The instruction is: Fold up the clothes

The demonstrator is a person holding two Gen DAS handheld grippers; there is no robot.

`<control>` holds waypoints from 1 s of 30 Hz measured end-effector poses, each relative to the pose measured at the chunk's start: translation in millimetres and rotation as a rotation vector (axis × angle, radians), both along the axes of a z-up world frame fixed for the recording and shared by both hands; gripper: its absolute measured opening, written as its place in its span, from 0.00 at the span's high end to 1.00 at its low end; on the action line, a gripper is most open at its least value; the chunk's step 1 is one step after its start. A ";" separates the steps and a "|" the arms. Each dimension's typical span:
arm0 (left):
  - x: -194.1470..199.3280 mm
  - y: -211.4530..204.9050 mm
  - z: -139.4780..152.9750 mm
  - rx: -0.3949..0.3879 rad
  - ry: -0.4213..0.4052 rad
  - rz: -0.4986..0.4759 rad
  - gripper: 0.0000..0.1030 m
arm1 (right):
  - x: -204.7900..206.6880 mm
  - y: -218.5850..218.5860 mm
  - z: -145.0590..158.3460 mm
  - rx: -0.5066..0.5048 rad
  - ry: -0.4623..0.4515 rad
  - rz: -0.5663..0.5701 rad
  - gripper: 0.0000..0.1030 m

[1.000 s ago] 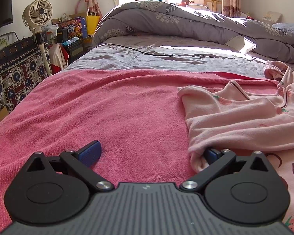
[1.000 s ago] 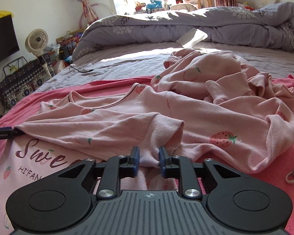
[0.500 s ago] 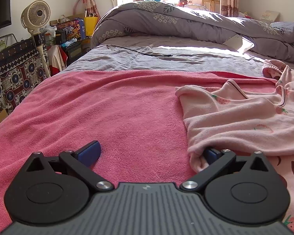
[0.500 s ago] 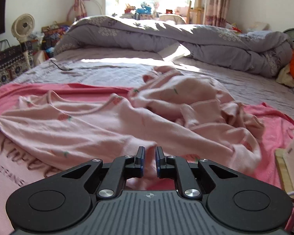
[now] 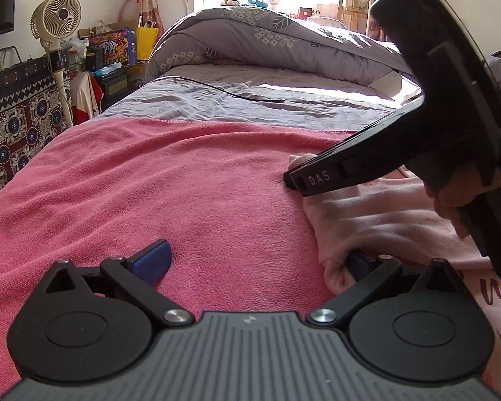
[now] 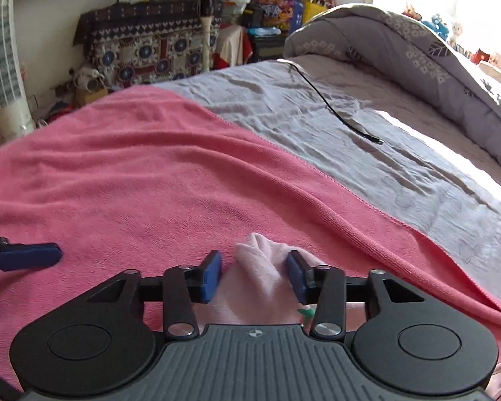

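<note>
Pink garment [image 6: 257,267] fold between opening right claw [image 6: 255,275], left pad clear

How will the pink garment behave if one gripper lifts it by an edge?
Probably floppy: the pink garment wrinkles and bunches between the right gripper fingers, which are opening. Likely light, being thin cloth. It may drag on the fuzzy pink towel.

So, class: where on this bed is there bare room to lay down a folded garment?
The pink towel lies bare between the left gripper and the grey sheet, which holds only a black cable. It is crowded by the pink garment and right gripper.
</note>
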State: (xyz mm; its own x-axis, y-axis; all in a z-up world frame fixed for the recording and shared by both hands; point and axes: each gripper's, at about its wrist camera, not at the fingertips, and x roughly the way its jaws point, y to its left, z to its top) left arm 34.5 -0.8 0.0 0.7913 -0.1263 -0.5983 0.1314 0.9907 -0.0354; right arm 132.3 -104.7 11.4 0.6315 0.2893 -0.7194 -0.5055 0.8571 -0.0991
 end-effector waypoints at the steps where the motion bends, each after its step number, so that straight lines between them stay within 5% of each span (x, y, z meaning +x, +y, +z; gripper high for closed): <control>1: -0.1 -0.1 0.1 0.000 0.000 0.000 0.00 | 0.7 2.6 -2.6 -0.022 -0.005 -0.015 0.79; 12: -1.2 -1.2 0.2 0.012 -0.003 0.000 0.00 | 32.0 -18.7 3.1 0.209 0.017 -0.185 0.89; 17: -1.4 -0.2 0.3 0.011 -0.002 -0.001 0.00 | 28.7 -21.3 19.6 0.262 -0.059 -0.170 0.88; 20: -1.2 -0.3 0.4 0.009 -0.001 -0.001 0.00 | 23.5 -25.3 28.9 0.242 -0.068 -0.140 0.83; 24: -0.9 -2.4 0.3 0.018 -0.003 0.001 0.00 | -6.1 -18.2 18.5 0.054 -0.072 -0.013 0.53; 25: -0.9 -2.9 0.3 0.021 -0.004 0.001 0.00 | -9.5 -16.4 12.7 0.030 -0.061 -0.002 0.53; 26: -1.0 -3.4 0.4 0.024 -0.006 0.002 0.00 | -12.3 -14.7 6.8 0.009 -0.048 0.006 0.54; 28: -2.0 -4.5 0.7 0.030 -0.014 0.004 0.00 | -13.6 -12.5 -3.2 0.003 -0.022 0.001 0.81; 30: -5.2 -5.7 2.4 0.038 -0.038 0.007 0.00 | -8.3 -10.4 -6.1 0.042 -0.008 -0.027 0.87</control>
State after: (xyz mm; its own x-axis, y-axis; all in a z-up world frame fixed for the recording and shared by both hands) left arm 29.2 -6.5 2.4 0.8144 -0.0987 -0.5719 0.1253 0.9921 0.0071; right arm 124.0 -115.0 5.3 0.6449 0.3020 -0.7021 -0.4814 0.8740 -0.0662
